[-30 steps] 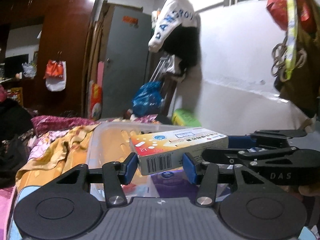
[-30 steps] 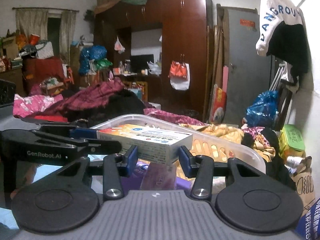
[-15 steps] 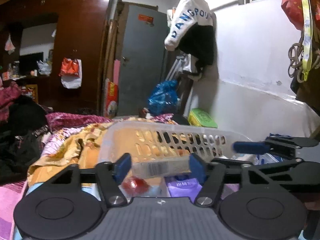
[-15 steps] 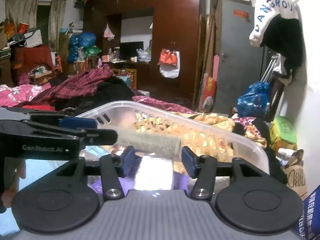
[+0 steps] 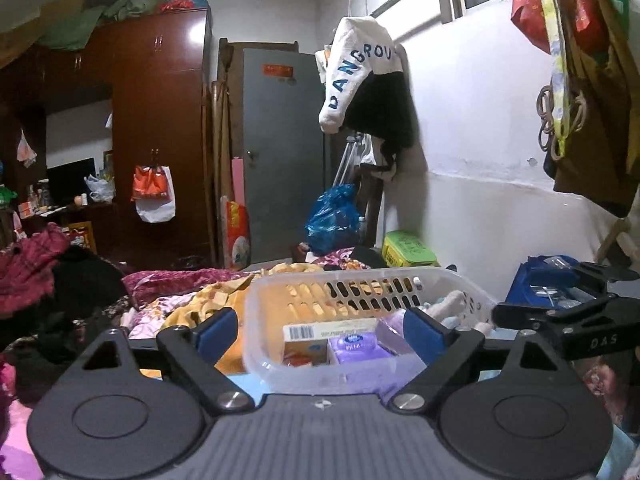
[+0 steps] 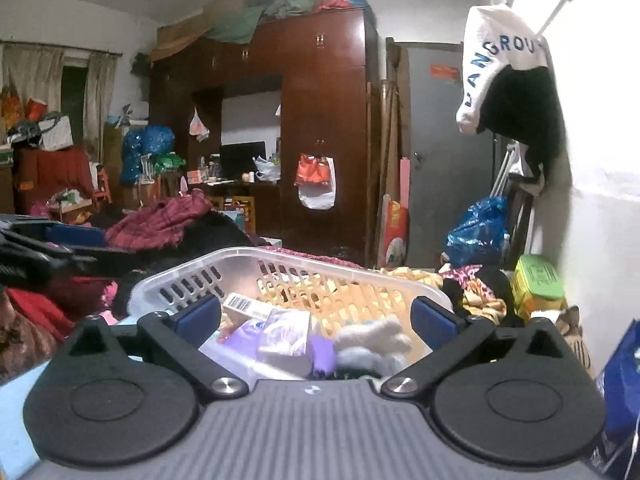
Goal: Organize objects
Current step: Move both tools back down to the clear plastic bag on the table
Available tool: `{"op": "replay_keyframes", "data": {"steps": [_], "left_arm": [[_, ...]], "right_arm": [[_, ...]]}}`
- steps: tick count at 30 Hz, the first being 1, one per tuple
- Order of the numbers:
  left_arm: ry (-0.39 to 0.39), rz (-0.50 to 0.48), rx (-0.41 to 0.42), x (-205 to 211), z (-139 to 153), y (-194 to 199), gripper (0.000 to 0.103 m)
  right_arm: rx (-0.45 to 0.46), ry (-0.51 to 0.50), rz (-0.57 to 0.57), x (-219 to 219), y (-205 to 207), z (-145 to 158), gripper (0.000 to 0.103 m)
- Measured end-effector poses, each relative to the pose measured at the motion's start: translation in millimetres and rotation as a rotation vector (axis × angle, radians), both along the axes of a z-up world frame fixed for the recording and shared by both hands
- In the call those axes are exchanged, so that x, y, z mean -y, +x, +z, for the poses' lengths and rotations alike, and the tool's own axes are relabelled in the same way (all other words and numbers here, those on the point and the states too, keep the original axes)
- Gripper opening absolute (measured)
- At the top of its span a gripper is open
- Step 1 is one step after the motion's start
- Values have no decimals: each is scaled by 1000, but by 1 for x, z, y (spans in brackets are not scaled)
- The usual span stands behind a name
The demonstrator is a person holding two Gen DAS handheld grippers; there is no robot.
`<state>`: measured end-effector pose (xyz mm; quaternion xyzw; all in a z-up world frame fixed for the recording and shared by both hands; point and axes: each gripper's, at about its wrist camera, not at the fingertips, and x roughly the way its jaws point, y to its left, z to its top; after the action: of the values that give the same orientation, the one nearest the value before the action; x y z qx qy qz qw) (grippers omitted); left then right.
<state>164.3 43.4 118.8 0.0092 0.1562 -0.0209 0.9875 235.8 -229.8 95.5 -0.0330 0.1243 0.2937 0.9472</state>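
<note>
1. Left wrist view: left gripper (image 5: 320, 330), jaws spread wide, empty, before translucent slotted plastic basket (image 5: 440, 280). Inside: barcoded orange-and-white cardboard medicine box (image 5: 316, 338), lying flat, touching purple packet (image 5: 356, 346). Right gripper (image 5: 560, 316) just beside basket.

2. Right wrist view: right gripper (image 6: 318, 316), jaws wide apart, empty. Same basket (image 6: 192, 276); box (image 6: 250, 306) tilted beside packet (image 6: 248, 336), white fluffy toy (image 6: 372, 338).

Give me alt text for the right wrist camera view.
An open, empty right gripper faces a clear plastic basket holding a barcoded box, purple packets and a fluffy white toy, in a cluttered bedroom.
</note>
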Motion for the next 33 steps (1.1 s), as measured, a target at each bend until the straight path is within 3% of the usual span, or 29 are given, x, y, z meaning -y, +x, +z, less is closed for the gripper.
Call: {"op": "replay_keyframes", "data": {"steps": [4, 10, 13, 17, 27, 33], "left_arm": [[37, 13, -18, 2, 10, -25, 92], [20, 20, -28, -5, 13, -50, 92], [47, 29, -36, -3, 9, -63, 92], [16, 26, -62, -7, -13, -72, 92], [-82, -7, -289, -11, -112, 5, 92], [-166, 22, -331, -26, -139, 39, 92]], "right_arm": [[3, -19, -24, 14, -16, 4, 103], [10, 32, -29, 36, -34, 6, 103], [0, 37, -41, 43, -37, -2, 103], [-57, 28, -65, 44, -29, -22, 103], [-293, -54, -135, 24, 31, -96, 103], [-411, -17, -143, 24, 51, -116, 103]]}}
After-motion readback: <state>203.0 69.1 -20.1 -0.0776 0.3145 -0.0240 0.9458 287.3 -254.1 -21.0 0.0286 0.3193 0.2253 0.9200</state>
